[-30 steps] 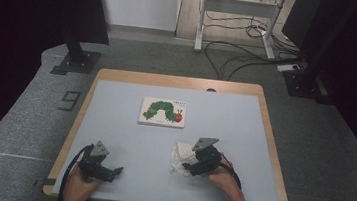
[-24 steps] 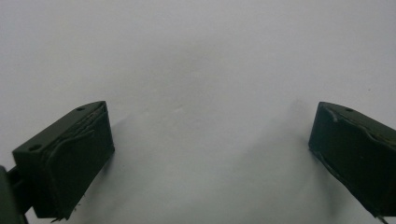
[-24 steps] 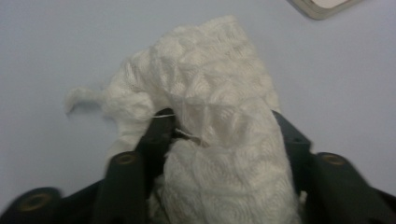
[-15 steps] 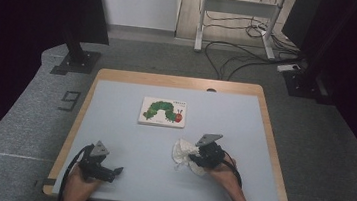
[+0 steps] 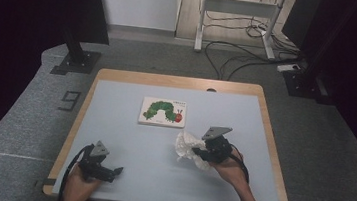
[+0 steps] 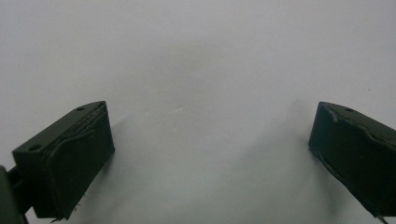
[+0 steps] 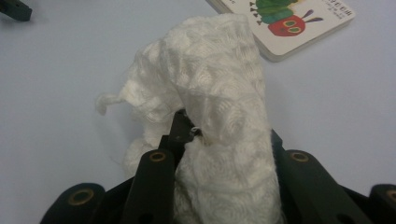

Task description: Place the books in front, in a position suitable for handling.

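The right gripper (image 5: 200, 152) had its jaws clamped tight on a bunch of the white cloth (image 5: 189, 149), having just closed on it, and in the right gripper view the fabric (image 7: 210, 112) bulged up between and over the black jaws, gathered into a tall crumpled peak. From the high view the cloth sat toward the right of the table's near half, just in front of the picture book (image 5: 163, 112) and apart from it, with part of it raised in the grip and a lower fold seemingly at or near the surface; whether it touched could not be told. The left gripper (image 5: 108, 172) rested low near the table's front left edge, well apart from the cloth, its jaws spread wide with nothing between them over bare tabletop (image 6: 201, 70). As a judgement, the grasp was done and a lift looked to be at its beginning; carrying or spreading the cloth was left to do. The cloth looked soft, thick and loosely woven with a raised, bumpy texture and a frayed tuft at one side, likely to sag and drape freely from the grip.
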The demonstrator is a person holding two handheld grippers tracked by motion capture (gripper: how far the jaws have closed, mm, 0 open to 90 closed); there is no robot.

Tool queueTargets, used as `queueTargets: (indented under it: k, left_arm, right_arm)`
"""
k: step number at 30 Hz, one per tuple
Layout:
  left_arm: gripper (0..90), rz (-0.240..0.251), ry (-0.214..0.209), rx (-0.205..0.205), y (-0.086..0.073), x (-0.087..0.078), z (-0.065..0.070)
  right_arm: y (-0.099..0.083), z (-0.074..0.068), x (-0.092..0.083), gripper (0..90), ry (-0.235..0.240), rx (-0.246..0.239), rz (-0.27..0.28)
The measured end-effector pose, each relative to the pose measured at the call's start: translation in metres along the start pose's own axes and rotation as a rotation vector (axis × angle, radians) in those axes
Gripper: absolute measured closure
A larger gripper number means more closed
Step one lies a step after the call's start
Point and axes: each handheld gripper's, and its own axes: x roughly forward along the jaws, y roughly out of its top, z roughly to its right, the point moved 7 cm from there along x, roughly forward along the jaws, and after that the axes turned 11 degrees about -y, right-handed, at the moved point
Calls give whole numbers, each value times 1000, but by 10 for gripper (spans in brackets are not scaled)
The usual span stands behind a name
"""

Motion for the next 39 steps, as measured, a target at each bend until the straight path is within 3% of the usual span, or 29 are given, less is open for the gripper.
queueTargets:
  k: [9,25,39]
  left_arm:
    - [0,-2,-1,2,0,0,0]
    - [0,0,0,-1,0,0,0]
    - [0,1,0,-1,0,0,0]
  right_arm:
    - [-14,17,-24,671,-47,21,8]
    - [-58,50,-68,668,-144,94,5]
    - [-94,73,-92,659,-224,157,-15]
